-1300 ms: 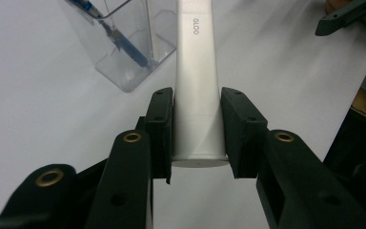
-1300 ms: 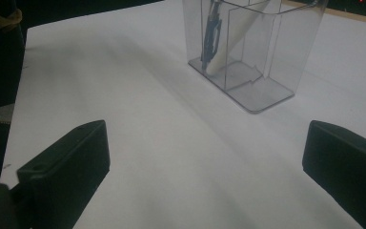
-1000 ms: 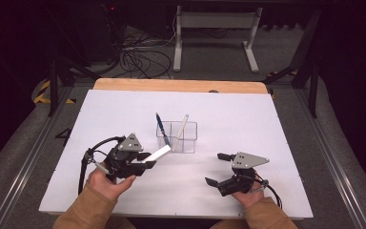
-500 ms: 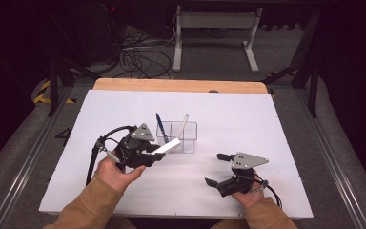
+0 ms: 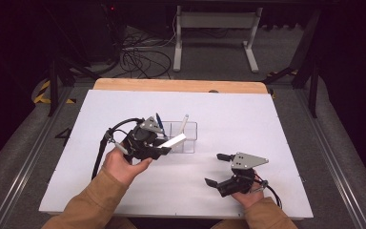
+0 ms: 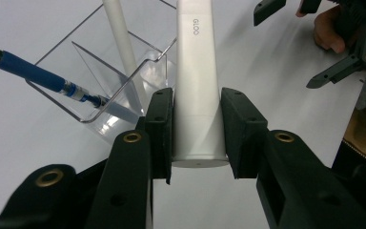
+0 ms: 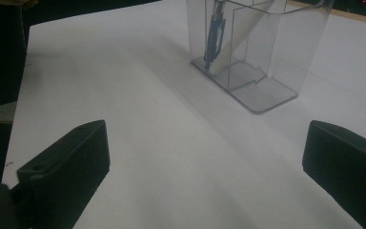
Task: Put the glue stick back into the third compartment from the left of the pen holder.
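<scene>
Lower right of the high view, the right gripper (image 5: 218, 168) rests on the table (image 5: 286, 124) with its jaws wide apart and nothing between them; it can stay parked there. Left of centre, the left gripper (image 5: 164, 151) is clamped on the butt end of a white tube (image 5: 175, 141), which slants up and to the right toward the clear holder (image 5: 189, 137) at mid-frame. In the left gripper view the tube (image 6: 196, 81) crosses the holder's near rim (image 6: 138, 64). A blue pen (image 5: 159, 121) and a white stick (image 5: 184, 122) already stand inside. Judging from this, lift the tip over the rim, tilt the tube upright above a free compartment, then lower it before letting go, so the light holder isn't knocked.
</scene>
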`<action>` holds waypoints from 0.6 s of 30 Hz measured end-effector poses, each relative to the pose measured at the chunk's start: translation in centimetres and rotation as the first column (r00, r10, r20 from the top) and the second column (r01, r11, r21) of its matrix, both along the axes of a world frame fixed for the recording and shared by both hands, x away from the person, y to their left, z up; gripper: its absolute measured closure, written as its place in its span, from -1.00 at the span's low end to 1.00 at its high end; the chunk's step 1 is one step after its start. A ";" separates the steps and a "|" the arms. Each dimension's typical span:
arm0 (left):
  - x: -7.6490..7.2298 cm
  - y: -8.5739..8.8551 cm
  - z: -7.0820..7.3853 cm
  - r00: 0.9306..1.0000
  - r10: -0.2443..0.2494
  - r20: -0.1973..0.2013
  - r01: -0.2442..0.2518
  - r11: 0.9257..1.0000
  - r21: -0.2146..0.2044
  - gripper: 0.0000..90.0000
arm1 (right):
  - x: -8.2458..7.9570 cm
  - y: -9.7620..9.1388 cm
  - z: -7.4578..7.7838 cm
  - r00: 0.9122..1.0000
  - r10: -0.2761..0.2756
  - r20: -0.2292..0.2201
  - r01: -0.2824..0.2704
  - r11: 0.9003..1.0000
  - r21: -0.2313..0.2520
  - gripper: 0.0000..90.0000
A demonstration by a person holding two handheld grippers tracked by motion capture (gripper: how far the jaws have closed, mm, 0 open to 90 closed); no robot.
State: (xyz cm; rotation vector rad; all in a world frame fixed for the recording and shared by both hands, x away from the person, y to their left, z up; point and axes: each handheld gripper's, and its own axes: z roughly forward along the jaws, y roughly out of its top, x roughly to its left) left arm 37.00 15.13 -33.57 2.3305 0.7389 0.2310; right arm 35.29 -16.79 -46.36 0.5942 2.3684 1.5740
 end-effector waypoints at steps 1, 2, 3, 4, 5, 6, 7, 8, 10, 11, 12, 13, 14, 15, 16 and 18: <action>0.1 -0.1 0.0 1.000 0.001 -0.004 -0.001 1.000 -0.001 0.49 | 0.0 0.0 0.0 1.000 0.000 0.000 0.000 1.000 0.000 -0.94; 0.3 -0.2 0.1 1.000 -0.002 -0.005 0.002 1.000 0.008 0.49 | 0.0 0.0 0.0 1.000 0.000 0.000 0.000 1.000 0.000 -0.94; 0.5 -0.3 0.1 1.000 -0.001 -0.009 0.001 1.000 0.005 0.49 | 0.0 0.0 0.0 1.000 0.000 0.000 0.000 1.000 0.000 -0.94; 0.7 -0.4 0.1 1.000 -0.001 -0.011 0.001 1.000 0.009 0.49 | 0.0 0.0 0.0 1.000 0.001 0.000 -0.001 1.000 0.000 -0.94; 0.8 -0.5 0.1 1.000 -0.001 -0.012 0.001 1.000 0.007 0.49 | 0.0 0.0 0.0 1.000 0.001 0.001 -0.001 1.000 -0.001 -0.94; 0.9 -0.7 0.1 1.000 -0.001 -0.021 0.001 1.000 0.008 0.49 | 0.0 0.0 0.0 1.000 0.001 -0.002 -0.001 1.000 -0.001 -0.94; 1.1 -0.8 0.1 1.000 -0.001 -0.022 0.002 1.000 0.009 0.49 | 0.0 0.0 0.0 1.000 0.001 0.000 -0.001 1.000 0.000 -0.94; 1.2 -0.9 0.1 1.000 0.000 -0.021 0.000 1.000 0.013 0.49 | 0.0 0.0 0.0 1.000 0.000 0.000 0.000 1.000 0.001 -0.94; 1.5 -1.1 0.1 1.000 0.003 -0.027 -0.002 1.000 0.017 0.49 | 0.0 0.0 0.0 1.000 0.000 0.000 0.000 1.000 0.000 -0.94; 1.7 -1.2 0.1 1.000 0.003 -0.031 -0.002 1.000 0.017 0.49 | 0.0 0.0 0.0 1.000 0.001 0.000 -0.001 1.000 0.000 -0.94; 1.9 -1.4 0.0 0.999 0.007 -0.035 -0.006 1.000 0.021 0.49 | 0.0 0.0 0.0 1.000 0.001 0.000 -0.001 1.000 0.000 -0.94; 2.1 -1.5 0.0 0.999 0.009 -0.037 -0.008 1.000 0.028 0.49 | 0.0 0.0 0.0 1.000 0.001 0.000 -0.001 1.000 0.000 -0.94; 2.2 -1.7 0.1 0.999 0.008 -0.036 -0.007 1.000 0.029 0.49 | 0.0 0.0 0.0 1.000 0.001 0.000 -0.001 1.000 0.001 -0.94; 2.4 -1.9 0.1 0.999 0.008 -0.038 -0.006 0.999 0.032 0.49 | 0.0 0.0 0.0 1.000 0.001 0.000 -0.001 1.000 0.001 -0.94; 2.5 -2.1 0.2 0.999 0.007 -0.039 -0.006 0.999 0.037 0.49 | 0.0 0.0 0.0 1.000 0.001 -0.001 -0.001 1.000 0.000 -0.94; 2.7 -2.5 0.4 0.999 0.007 -0.032 -0.005 0.999 0.038 0.49 | 0.0 0.0 0.0 1.000 0.001 0.000 -0.001 1.000 0.002 -0.94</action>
